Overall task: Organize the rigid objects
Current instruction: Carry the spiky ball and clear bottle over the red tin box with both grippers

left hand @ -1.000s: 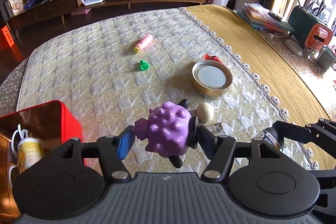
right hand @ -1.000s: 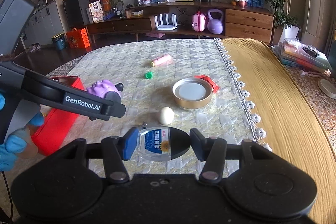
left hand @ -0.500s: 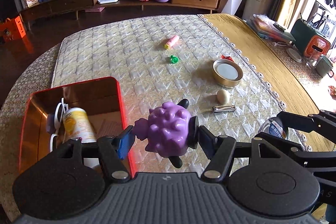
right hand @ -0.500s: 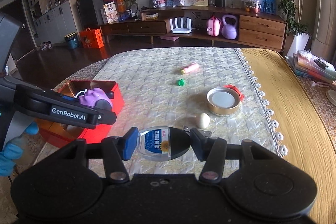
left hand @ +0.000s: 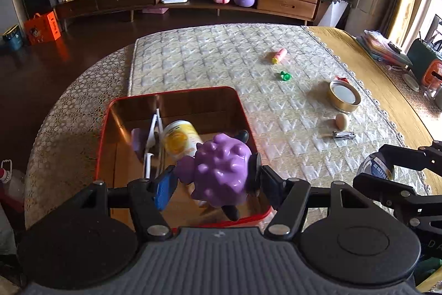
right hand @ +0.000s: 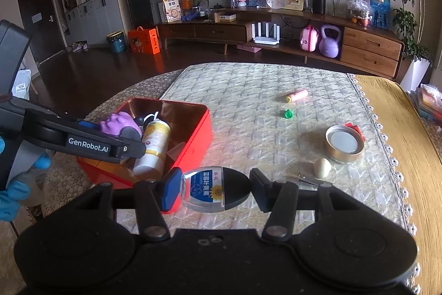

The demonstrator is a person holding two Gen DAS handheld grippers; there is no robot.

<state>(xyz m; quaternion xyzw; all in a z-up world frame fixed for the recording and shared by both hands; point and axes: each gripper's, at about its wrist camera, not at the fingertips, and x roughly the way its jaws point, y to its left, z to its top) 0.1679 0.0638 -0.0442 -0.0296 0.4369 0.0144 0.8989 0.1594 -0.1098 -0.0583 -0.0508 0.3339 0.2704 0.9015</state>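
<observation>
My left gripper (left hand: pixel 216 184) is shut on a purple spiky toy (left hand: pixel 221 173) and holds it over the open red tin box (left hand: pixel 176 96), above the box's near right part. The box holds a yellow-white can (left hand: pixel 181 138) and white items. In the right wrist view the toy (right hand: pixel 118 123) hangs over the box (right hand: pixel 193 129). My right gripper (right hand: pixel 211 191) is shut on a small clear bottle (right hand: pixel 210 190) with a blue label and black cap, just right of the box, above the mat.
On the quilted mat (left hand: pixel 221 62) lie a pink tube (left hand: pixel 279 55), a green cap (left hand: pixel 284 76), a round gold tin (left hand: pixel 344 99), an egg-shaped object (left hand: pixel 342 120) and nail clippers (left hand: pixel 344 134). The yellow tablecloth lies to the right.
My left gripper has carried the purple toy leftward from over the mat to above the red box. My right gripper has moved left with the bottle, close to the box.
</observation>
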